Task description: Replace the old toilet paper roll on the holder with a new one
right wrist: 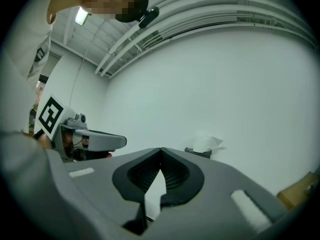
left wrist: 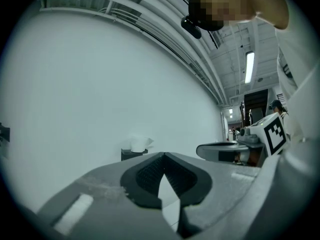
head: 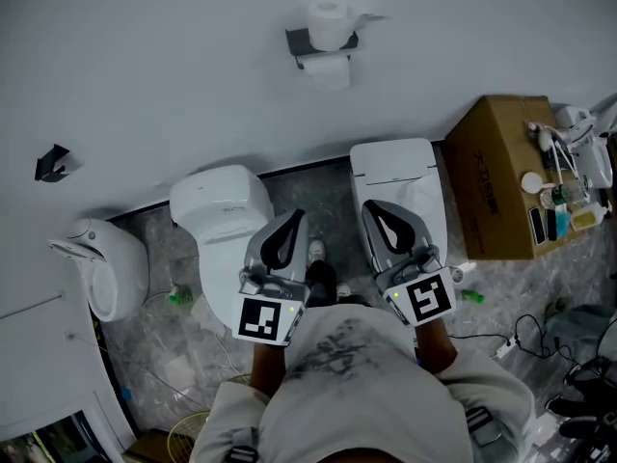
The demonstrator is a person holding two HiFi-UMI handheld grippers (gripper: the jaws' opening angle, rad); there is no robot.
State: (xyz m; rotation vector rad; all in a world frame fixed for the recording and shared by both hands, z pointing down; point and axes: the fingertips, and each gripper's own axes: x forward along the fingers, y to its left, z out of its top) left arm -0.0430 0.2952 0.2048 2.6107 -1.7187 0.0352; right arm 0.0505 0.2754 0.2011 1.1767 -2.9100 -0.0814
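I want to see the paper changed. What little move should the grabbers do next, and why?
Probably reach forward toward the holder: the left gripper and right gripper are shut, empty, and well short of it.

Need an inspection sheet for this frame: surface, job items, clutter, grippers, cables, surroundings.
Surface: grey marbled floor; plain white wall.
Job's things: dark wall holder; one roll standing on top, white paper below it.
Clutter: cardboard box with bottles on top; small green items on the floor.
Grippers: left gripper and right gripper both shut, empty, well short of the holder.
Cables: loose cables on the floor at right.
Surroundings: left toilet, right toilet, white fixture at far left.
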